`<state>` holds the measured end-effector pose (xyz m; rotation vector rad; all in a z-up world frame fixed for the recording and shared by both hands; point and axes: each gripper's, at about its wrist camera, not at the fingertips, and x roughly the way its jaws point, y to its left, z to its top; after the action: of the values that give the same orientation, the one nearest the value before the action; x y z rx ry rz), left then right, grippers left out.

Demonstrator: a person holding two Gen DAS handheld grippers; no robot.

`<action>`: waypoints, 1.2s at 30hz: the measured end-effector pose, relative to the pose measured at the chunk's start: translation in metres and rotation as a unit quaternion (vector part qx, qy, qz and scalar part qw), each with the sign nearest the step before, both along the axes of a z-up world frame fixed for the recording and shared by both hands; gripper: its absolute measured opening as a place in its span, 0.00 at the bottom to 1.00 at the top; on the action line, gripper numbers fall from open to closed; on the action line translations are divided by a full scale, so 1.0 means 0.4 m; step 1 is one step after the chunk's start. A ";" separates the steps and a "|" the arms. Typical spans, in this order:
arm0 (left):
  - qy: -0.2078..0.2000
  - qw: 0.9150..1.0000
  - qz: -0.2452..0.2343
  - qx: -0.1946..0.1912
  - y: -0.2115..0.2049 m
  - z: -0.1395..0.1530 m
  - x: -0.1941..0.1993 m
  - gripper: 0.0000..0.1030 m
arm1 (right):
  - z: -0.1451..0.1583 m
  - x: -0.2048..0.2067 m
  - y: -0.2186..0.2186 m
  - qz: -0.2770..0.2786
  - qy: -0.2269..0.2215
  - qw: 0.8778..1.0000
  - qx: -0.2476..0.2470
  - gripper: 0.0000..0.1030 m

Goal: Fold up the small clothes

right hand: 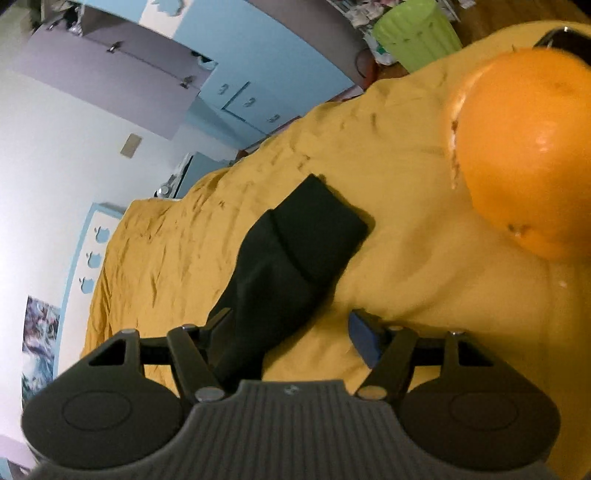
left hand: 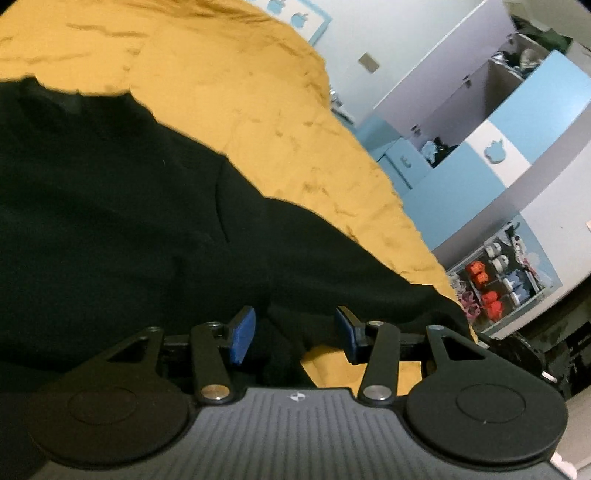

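Observation:
A black garment [left hand: 122, 206] lies spread on the mustard-yellow bedspread [left hand: 236, 88]. In the left wrist view it fills the left and middle, and its near edge runs between the blue pads. My left gripper [left hand: 295, 334] is open, just over that edge. In the right wrist view a black sleeve with a cuff [right hand: 295, 251] stretches away from my right gripper [right hand: 291, 332]. The right gripper is open; the sleeve passes by its left finger and hides that pad. The right blue pad [right hand: 364, 338] is bare.
The yellow bedspread [right hand: 406, 258] covers the bed. An orange ball-like object [right hand: 524, 155] is close at the right of the right wrist view. A green bin [right hand: 417, 33] stands beyond the bed. Blue and white cabinets [left hand: 480, 155] and a shoe rack [left hand: 498, 288] stand beside the bed.

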<state>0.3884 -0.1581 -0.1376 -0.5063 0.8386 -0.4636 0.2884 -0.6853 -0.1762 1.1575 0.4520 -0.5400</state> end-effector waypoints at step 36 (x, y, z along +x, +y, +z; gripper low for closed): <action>-0.015 0.999 0.040 -0.003 0.394 0.137 -0.262 0.57 | 0.367 0.075 0.251 0.072 -0.061 0.977 -0.191 0.03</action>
<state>0.2835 -0.0003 -0.0830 -0.5344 0.7856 -0.3998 0.3183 -0.5848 -0.0292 0.7761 0.3048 -0.4051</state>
